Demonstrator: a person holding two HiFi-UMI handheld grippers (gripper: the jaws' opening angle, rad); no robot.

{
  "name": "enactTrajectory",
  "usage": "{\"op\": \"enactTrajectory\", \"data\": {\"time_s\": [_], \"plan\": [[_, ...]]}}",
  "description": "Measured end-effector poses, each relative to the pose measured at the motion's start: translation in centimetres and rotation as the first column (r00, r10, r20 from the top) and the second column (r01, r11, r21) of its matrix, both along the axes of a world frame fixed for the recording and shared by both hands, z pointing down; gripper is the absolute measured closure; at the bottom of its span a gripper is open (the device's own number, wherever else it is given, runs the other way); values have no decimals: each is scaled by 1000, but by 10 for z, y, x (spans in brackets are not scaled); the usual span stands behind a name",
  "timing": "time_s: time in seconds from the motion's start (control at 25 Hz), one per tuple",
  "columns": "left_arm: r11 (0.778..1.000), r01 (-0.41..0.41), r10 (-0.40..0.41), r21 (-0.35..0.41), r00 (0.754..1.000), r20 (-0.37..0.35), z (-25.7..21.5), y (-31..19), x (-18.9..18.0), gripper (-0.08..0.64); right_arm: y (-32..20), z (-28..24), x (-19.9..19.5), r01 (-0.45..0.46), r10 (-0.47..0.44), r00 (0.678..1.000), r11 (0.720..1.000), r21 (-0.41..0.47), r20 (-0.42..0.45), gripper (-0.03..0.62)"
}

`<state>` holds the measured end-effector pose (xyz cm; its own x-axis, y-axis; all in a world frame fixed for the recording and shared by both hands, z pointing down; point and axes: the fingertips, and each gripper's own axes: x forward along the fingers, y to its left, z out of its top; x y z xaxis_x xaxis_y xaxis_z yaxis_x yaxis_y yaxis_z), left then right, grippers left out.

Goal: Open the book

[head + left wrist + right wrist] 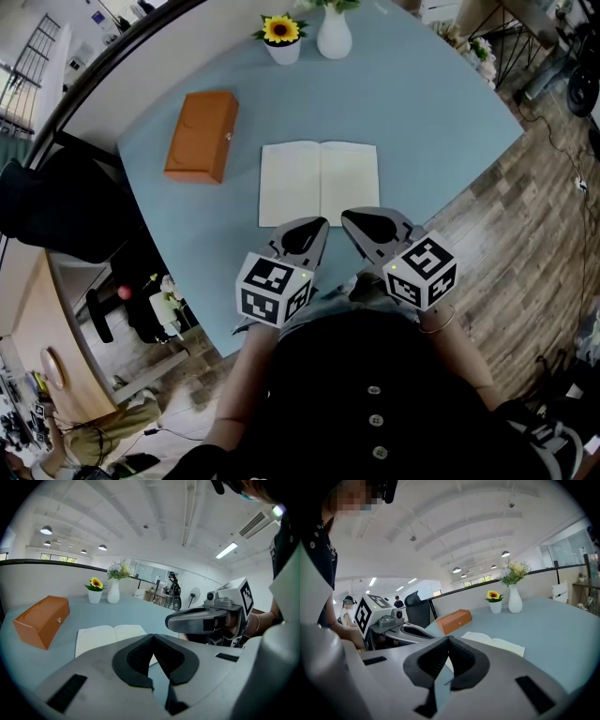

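Observation:
The book [319, 182] lies open and flat on the blue table [422, 122], its cream pages up. It also shows in the left gripper view as the book [105, 636] and in the right gripper view as the book [497, 644]. My left gripper [311, 228] hovers near the book's near edge, shut and empty. My right gripper [354, 223] sits just to its right, also shut with nothing held. Both tips meet in their own views, left gripper [152, 639] and right gripper [448, 641].
An orange box [201, 135] lies left of the book. A small sunflower pot [282, 37] and a white vase [334, 34] stand at the table's far edge. Wooden floor [534, 244] lies to the right; a dark office chair [56, 202] is at left.

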<state>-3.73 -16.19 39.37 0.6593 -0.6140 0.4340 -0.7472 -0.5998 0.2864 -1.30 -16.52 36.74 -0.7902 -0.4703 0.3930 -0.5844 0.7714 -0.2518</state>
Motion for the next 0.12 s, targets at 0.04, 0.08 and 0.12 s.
{"op": "enactTrajectory", "data": {"time_s": [0.04, 0.08, 0.12], "plan": [[1000, 0, 0, -1, 1000, 1, 0, 0, 0, 548, 0, 0, 0, 2, -2, 1000, 1000, 0, 0, 592], [1000, 0, 0, -2, 1000, 1, 0, 1, 0, 548, 1, -1, 0, 3, -3, 1000, 1000, 1, -1, 592], [1000, 0, 0, -3, 1000, 1, -1, 1, 0, 548, 1, -1, -1, 5, -5, 1000, 1000, 1, -1, 592]]}}
